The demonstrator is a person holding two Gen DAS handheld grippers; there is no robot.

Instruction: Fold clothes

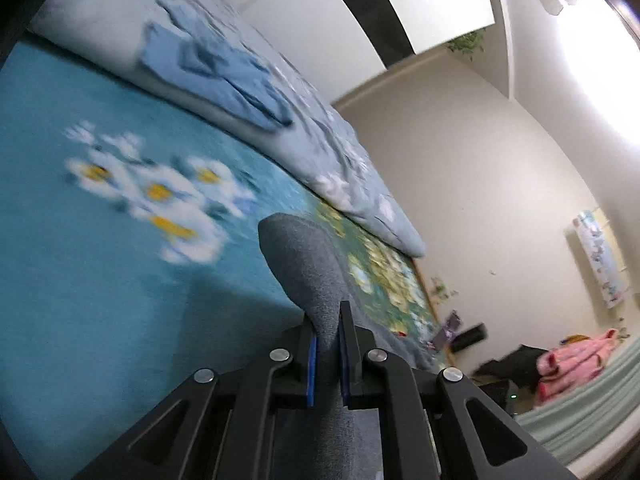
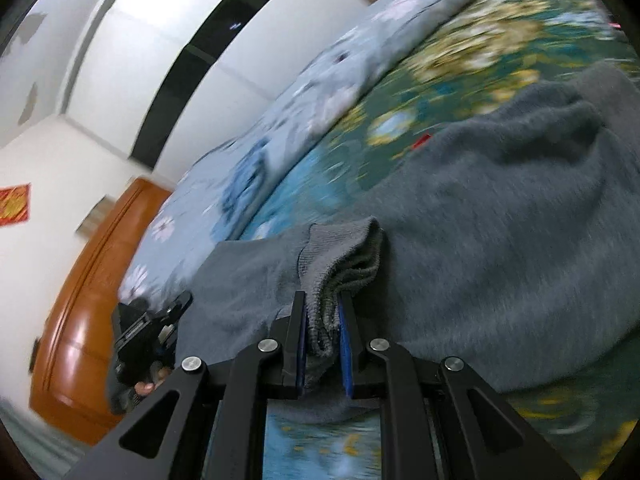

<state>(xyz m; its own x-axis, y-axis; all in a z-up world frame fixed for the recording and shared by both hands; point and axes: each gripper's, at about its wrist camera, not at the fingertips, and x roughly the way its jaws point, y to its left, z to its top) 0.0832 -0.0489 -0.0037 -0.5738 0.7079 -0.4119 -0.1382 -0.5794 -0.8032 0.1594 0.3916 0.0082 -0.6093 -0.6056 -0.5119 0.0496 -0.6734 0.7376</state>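
Note:
A grey knit sweater [image 2: 500, 216] lies on a teal floral bedspread [image 2: 320, 196]. My right gripper [image 2: 322, 312] is shut on a bunched ribbed edge of the sweater [image 2: 344, 256], lifted off the bed. My left gripper [image 1: 326, 320] is shut on another fold of the same grey sweater [image 1: 304, 264], which stands up between the blue pads. The left gripper also shows in the right wrist view [image 2: 148, 332], at the sweater's left edge, held by a hand.
A folded blue garment [image 1: 224, 76] lies on a pale blue floral quilt [image 1: 340, 152] along the far side of the bed. The teal bedspread has white daisies [image 1: 152, 192]. A wooden headboard [image 2: 92, 300] is at left. Pink clothing [image 1: 568, 360] lies across the room.

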